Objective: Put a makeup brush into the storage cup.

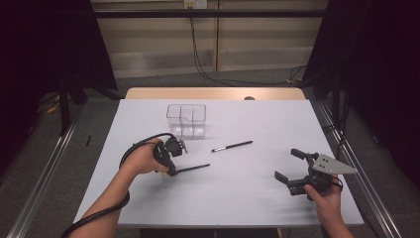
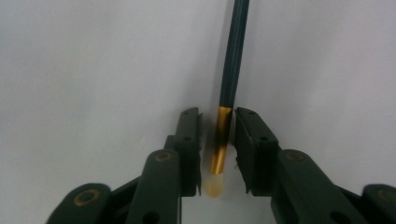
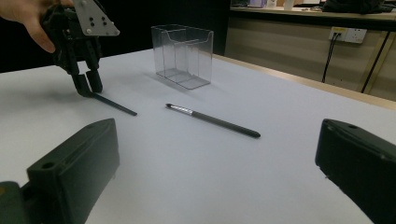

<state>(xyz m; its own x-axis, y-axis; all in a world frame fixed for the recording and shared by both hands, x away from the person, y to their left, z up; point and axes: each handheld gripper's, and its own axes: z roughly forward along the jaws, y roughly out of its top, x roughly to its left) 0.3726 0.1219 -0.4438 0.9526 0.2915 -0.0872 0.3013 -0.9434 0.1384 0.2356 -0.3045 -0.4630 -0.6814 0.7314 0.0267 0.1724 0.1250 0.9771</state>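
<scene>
Nearest the table's front edge, right gripper (image 1: 292, 170) held low over the white table (image 1: 247, 198), jaws wide apart, nothing between them. Farther in and to the left, left gripper (image 1: 171, 163) tipped down onto the near brush (image 1: 193, 168), jaws straddling its gold band (image 2: 219, 140) close on both sides, a thin gap showing on each, so not yet clamped. Soft pale tip of that brush just inside the jaws, dark handle running away across the table. Beyond it, second brush (image 1: 232, 146) lying apart on the bare surface, silver band toward the left. Farthest back, clear box (image 1: 186, 120) with dividers, upright, nothing visible inside it. Likely trouble from here: closing so near the tip leaves the long handle to droop or swing; smooth metal band could slip or roll out of the jaws; pressing down while closing could flick the brush sideways, or crush the bristles.
</scene>
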